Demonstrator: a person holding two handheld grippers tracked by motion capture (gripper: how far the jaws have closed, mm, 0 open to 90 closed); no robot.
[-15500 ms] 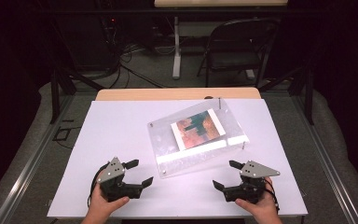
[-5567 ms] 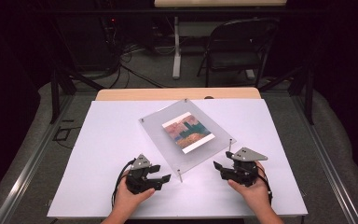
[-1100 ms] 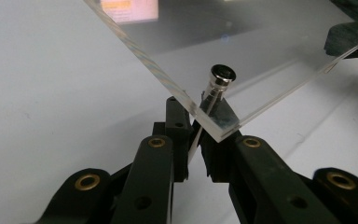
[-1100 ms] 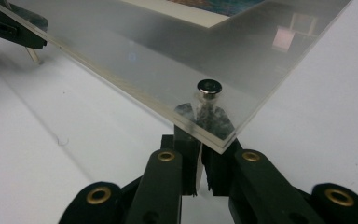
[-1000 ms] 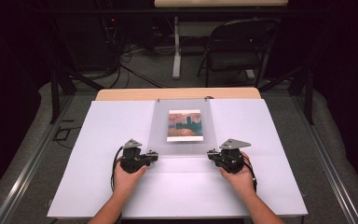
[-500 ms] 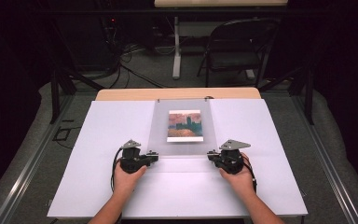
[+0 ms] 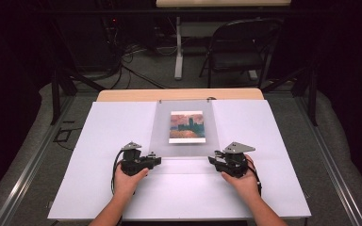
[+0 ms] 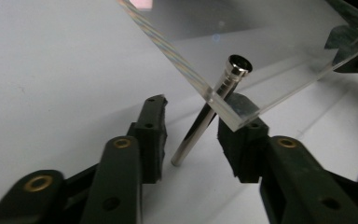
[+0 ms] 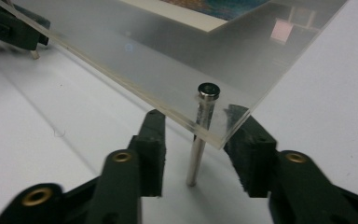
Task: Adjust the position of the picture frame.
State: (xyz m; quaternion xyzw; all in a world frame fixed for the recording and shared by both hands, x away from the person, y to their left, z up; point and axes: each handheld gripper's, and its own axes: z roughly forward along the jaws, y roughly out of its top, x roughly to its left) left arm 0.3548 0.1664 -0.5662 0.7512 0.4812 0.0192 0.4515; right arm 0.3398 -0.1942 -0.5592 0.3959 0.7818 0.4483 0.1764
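A clear acrylic frame (image 7: 185,128) with a picture (image 7: 186,126) mounted in it stands on the white table (image 7: 99,141), centred toward the far edge. It rests on metal legs, so the panel sits raised above the tabletop.

Left gripper (image 7: 153,161): held by the left hand (image 7: 125,181) at the near left corner of the frame. In the left gripper view the jaws are spread, having just been opening. The near-left leg (image 8: 209,112), a polished metal pin with a round cap above the panel, stands in the gap between the two pads. The pin leans and its foot meets the table between the jaws. Neither pad presses on it; the right-hand pad sits just under the panel's corner, and whether it touches the acrylic cannot be told from this angle.

Right gripper (image 7: 213,161): held by the right hand (image 7: 242,181) at the near right corner of the frame. In the right gripper view the jaws are likewise spread and have just been opening. The near-right leg (image 9: 200,140) stands close to upright between the pads, clear of both, its foot on the table. The panel corner overhangs the gap between the jaws.

Both grippers lie low on the table and point inward toward each other, with the near edge of the frame spanning the space between them.
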